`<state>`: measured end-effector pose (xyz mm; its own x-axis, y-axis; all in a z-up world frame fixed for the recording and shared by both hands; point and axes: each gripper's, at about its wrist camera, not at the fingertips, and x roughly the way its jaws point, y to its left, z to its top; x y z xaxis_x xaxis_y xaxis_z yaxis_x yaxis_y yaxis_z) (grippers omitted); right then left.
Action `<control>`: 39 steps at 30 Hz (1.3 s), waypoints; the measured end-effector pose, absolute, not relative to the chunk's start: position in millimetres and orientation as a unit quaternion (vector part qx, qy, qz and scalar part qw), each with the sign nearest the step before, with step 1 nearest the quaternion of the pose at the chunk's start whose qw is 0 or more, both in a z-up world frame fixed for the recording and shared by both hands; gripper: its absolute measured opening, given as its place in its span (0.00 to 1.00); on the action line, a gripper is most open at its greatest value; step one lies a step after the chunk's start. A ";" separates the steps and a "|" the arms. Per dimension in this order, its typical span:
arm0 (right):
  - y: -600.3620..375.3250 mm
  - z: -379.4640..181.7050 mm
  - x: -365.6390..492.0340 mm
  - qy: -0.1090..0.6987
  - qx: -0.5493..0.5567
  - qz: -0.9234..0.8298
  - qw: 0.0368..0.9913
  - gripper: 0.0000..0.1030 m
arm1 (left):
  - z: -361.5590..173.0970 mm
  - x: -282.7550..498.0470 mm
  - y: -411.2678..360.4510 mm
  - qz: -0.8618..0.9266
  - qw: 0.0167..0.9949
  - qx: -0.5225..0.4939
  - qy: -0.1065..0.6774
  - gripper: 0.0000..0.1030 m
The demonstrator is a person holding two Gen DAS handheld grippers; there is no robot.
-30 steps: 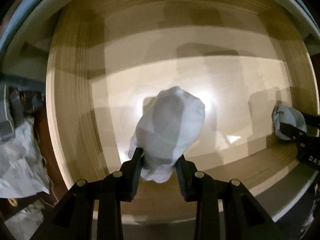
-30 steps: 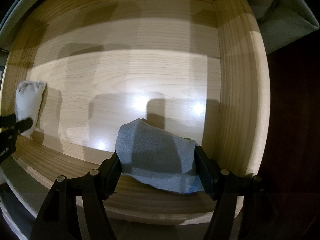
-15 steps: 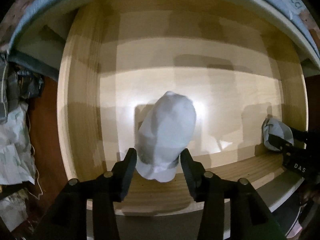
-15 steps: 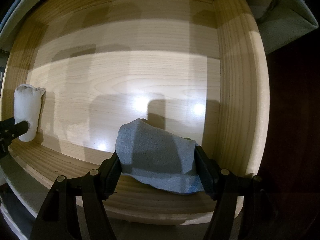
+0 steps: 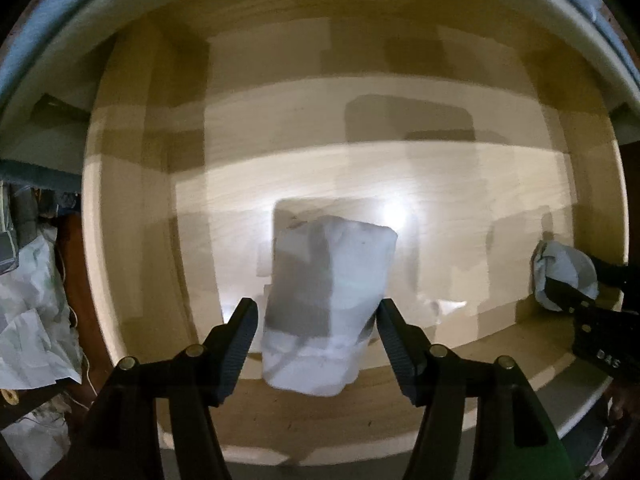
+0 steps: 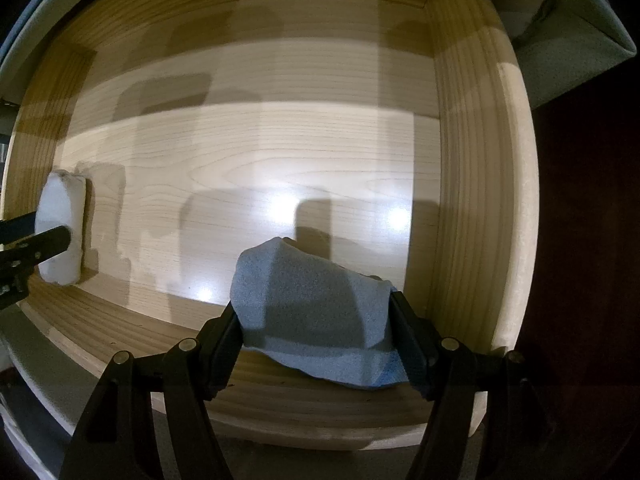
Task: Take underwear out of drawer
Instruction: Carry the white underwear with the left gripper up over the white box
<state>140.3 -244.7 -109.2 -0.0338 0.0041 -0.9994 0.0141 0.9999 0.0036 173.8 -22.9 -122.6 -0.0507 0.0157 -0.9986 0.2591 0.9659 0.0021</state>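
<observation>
the folded white cotton underwear (image 5: 326, 300) sits in the pale wooden drawer (image 5: 132, 208) between the left gripper (image 5: 316, 328)'s opening jaws, untouched. the right gripper (image 6: 316, 336) pinches soft blue-grey folded underwear (image 6: 312, 308) (light, limp; take the thick middle).

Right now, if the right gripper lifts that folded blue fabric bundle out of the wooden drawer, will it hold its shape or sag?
The folded blue fabric bundle will probably sag: its lower edge already droops past the right gripper, whose pads press both its sides. It looks soft and light, unlikely to slip from the ridged pads. A fold may open on clearing the wooden drawer.
</observation>
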 end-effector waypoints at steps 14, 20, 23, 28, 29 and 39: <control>-235.0 -118.8 160.6 0.738 -0.002 0.011 0.675 0.70 | -141.0 158.0 -21.2 -0.078 0.661 0.076 0.742 0.61; -223.1 -128.8 175.8 0.759 -0.028 0.002 0.650 0.71 | -147.1 167.0 -33.3 -0.075 0.653 0.087 0.749 0.61; -219.8 -133.6 181.4 0.765 -0.036 -0.001 0.642 0.71 | -154.3 175.1 -38.7 -0.072 0.649 0.088 0.752 0.58; -213.8 -138.3 191.1 0.768 -0.037 -0.013 0.639 0.71 | -149.5 172.4 -45.3 -0.072 0.659 0.090 0.743 0.49; -213.5 -137.9 192.8 0.768 -0.037 -0.014 0.639 0.71 | -145.9 167.1 -39.5 -0.072 0.661 0.091 0.741 0.47; -222.1 -134.9 165.8 0.758 -0.028 -0.017 0.652 0.66 | -135.9 151.8 -38.2 -0.079 0.688 0.093 0.715 0.40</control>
